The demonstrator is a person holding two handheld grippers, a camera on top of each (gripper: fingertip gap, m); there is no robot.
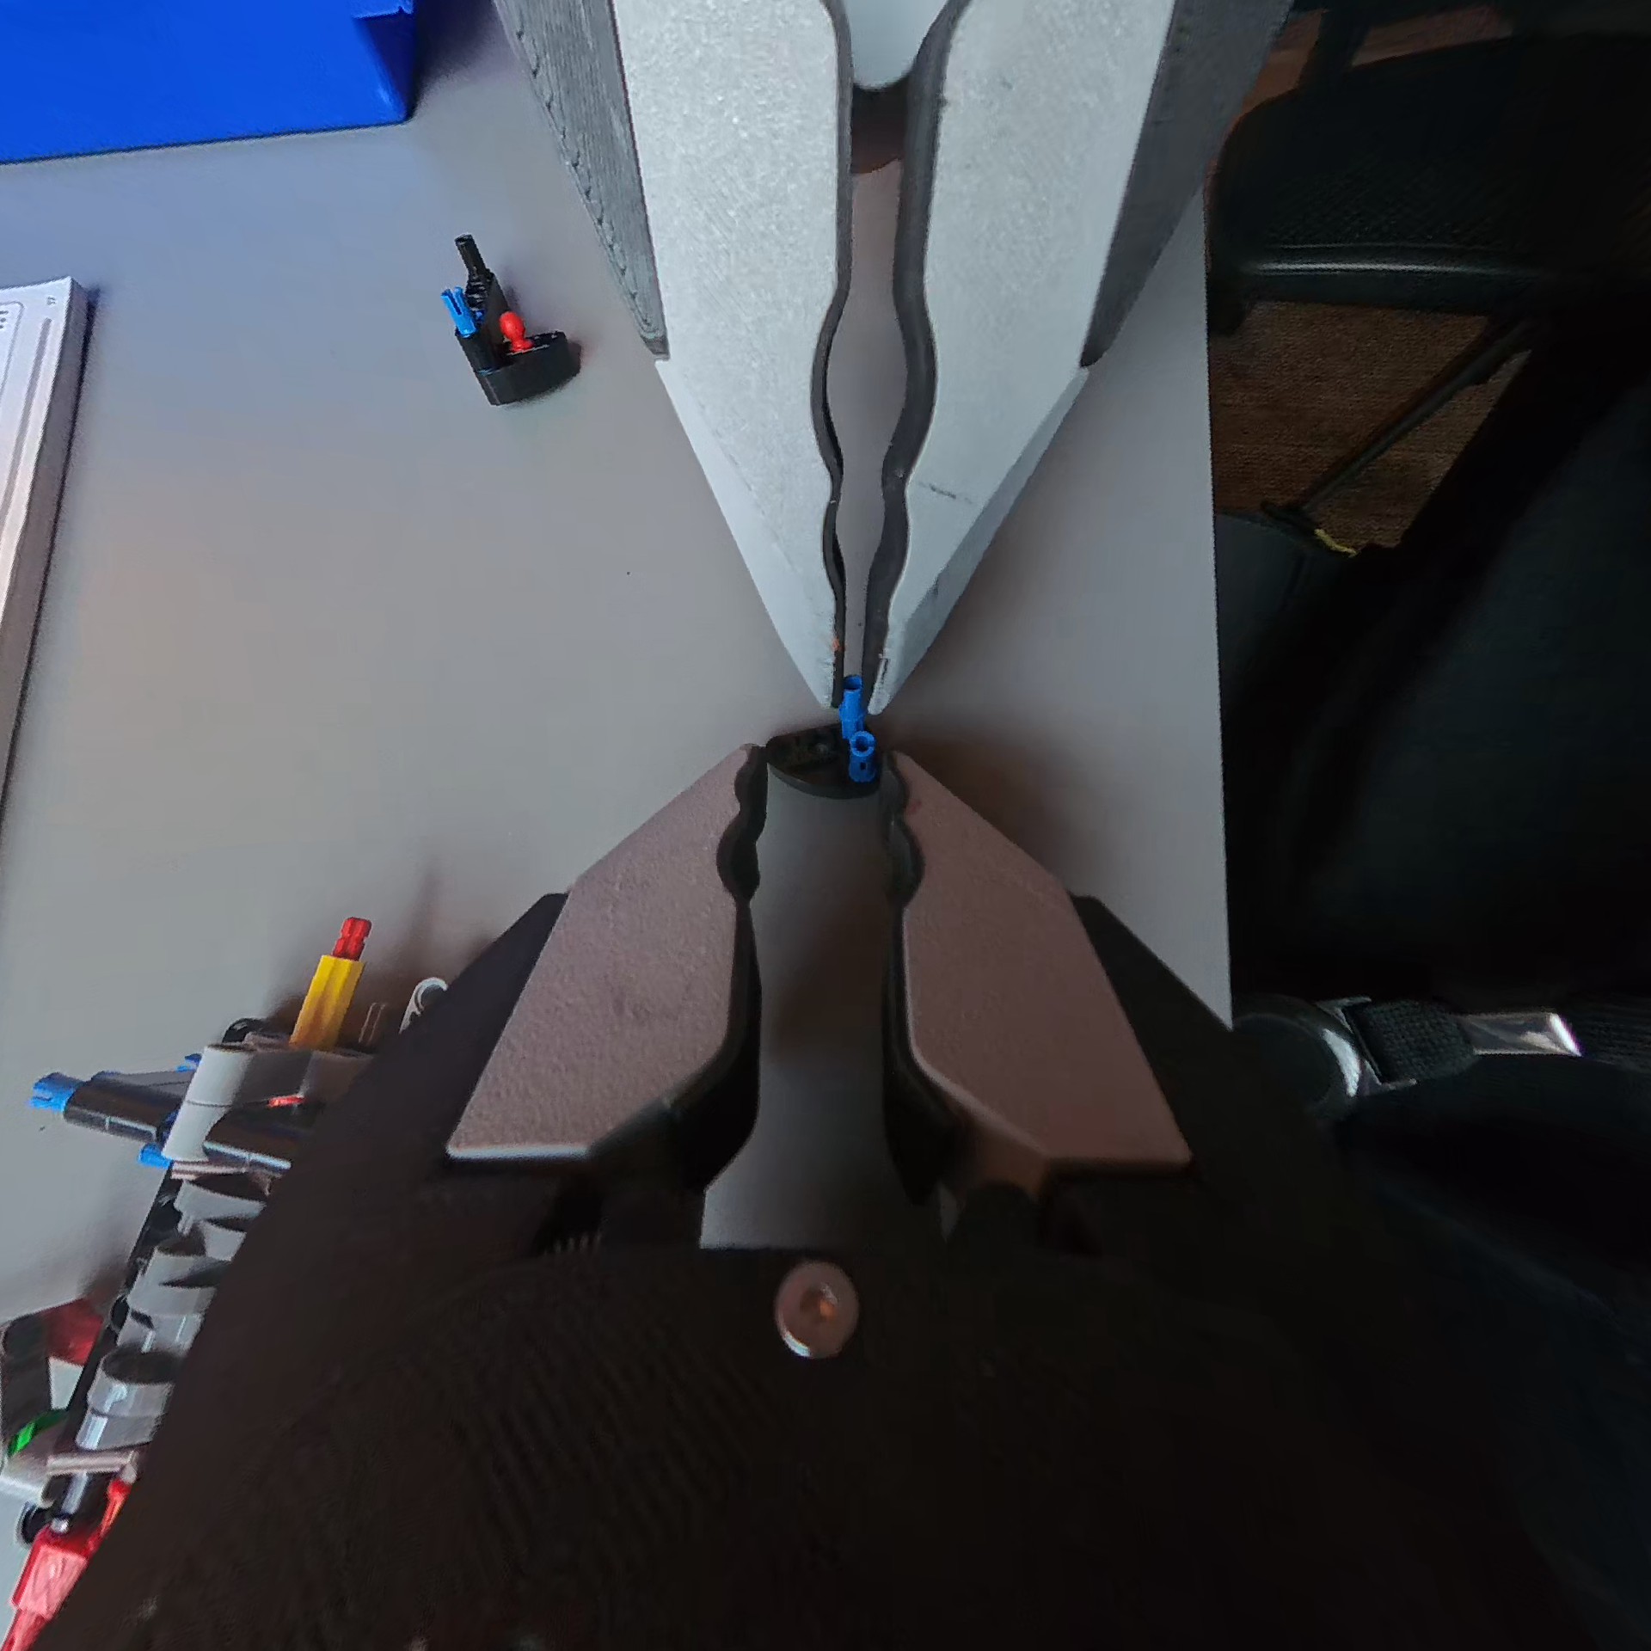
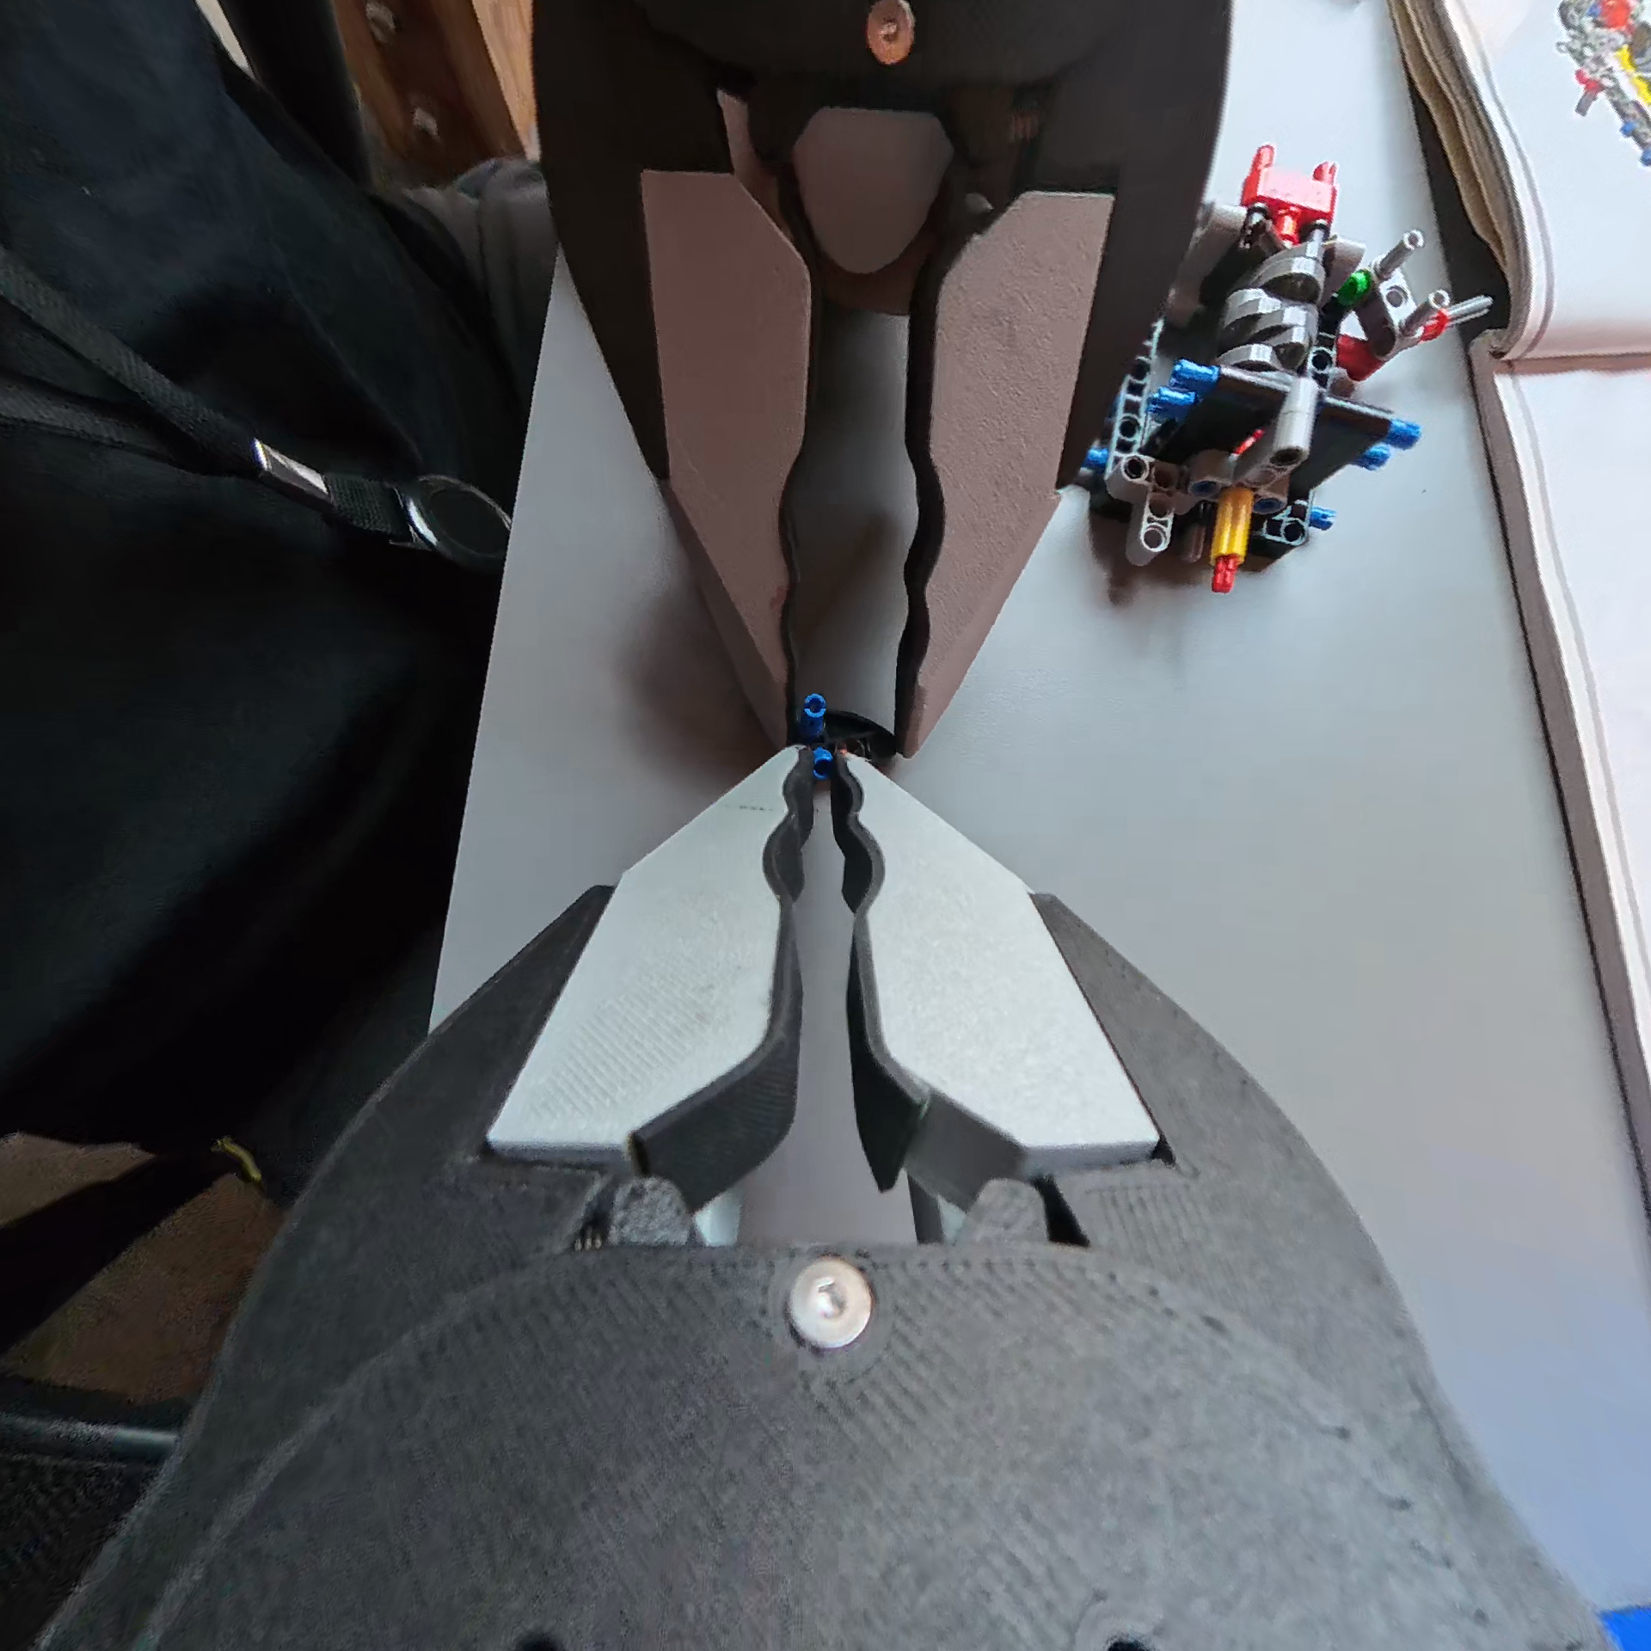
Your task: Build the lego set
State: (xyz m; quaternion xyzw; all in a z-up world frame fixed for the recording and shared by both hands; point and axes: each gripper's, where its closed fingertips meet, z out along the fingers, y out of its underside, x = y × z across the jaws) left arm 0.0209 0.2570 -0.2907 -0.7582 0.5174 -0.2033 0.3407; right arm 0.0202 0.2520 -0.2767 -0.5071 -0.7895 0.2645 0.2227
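My left gripper point(image 1: 826, 759), with brown fingers, is shut on a small black lego piece point(image 1: 808, 755) that carries a blue pin point(image 1: 862, 755), just above the grey table point(image 1: 357, 625). My right gripper point(image 2: 820, 764), with grey fingers, is shut on a second blue pin point(image 2: 822, 759) and meets the left one tip to tip. This pin touches the black piece point(image 2: 858, 725). The right gripper also shows in the left wrist view point(image 1: 853, 701), and the left gripper in the right wrist view point(image 2: 849, 737). The joint between pin and piece is mostly hidden by the fingertips.
A large partly built lego assembly point(image 2: 1251, 402) lies beside the left gripper point(image 1: 179, 1161). A small black sub-assembly with red and blue pins point(image 1: 514, 331) lies farther off. A blue box point(image 1: 179, 71) and an instruction booklet point(image 2: 1563, 179) are nearby. The table edge point(image 1: 1215, 625) is close. The tips of both grippers are at nearly the same place.
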